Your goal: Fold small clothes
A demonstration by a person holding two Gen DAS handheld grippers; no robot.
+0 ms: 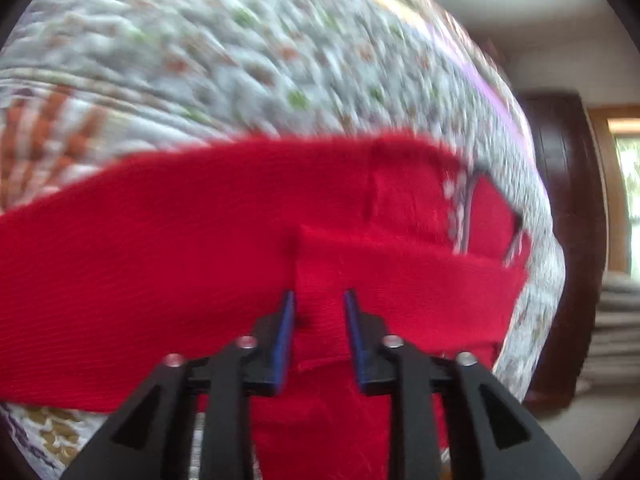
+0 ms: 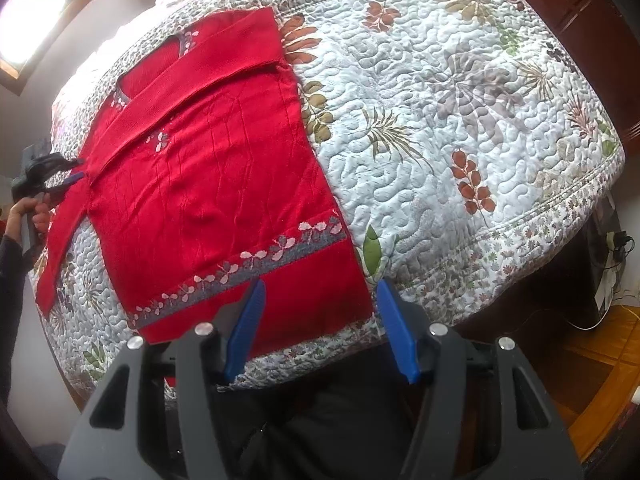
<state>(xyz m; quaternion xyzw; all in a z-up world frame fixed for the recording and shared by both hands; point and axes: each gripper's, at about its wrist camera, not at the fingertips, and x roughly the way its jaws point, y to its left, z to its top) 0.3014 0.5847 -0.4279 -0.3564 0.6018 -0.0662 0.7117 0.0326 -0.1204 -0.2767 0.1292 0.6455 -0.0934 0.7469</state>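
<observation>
A red knit sweater (image 2: 208,184) with a grey flowered hem band lies flat on the quilted bed (image 2: 460,128). One sleeve (image 2: 192,80) is folded slantwise across the chest; the other (image 2: 60,248) trails off the left side. My left gripper (image 2: 78,170) is at the sweater's left shoulder, where the folded sleeve ends. In the blurred left wrist view its fingers (image 1: 320,304) stand a little apart, with flat red fabric (image 1: 160,264) showing between and under them. My right gripper (image 2: 320,292) is wide open above the hem's near right corner, holding nothing.
The bed's near edge runs just in front of the right gripper, with dark trousers (image 2: 320,432) below it. A hand (image 2: 34,212) holds the left gripper. A dark wooden frame (image 2: 560,4), a wood floor (image 2: 600,368) and cables lie to the right.
</observation>
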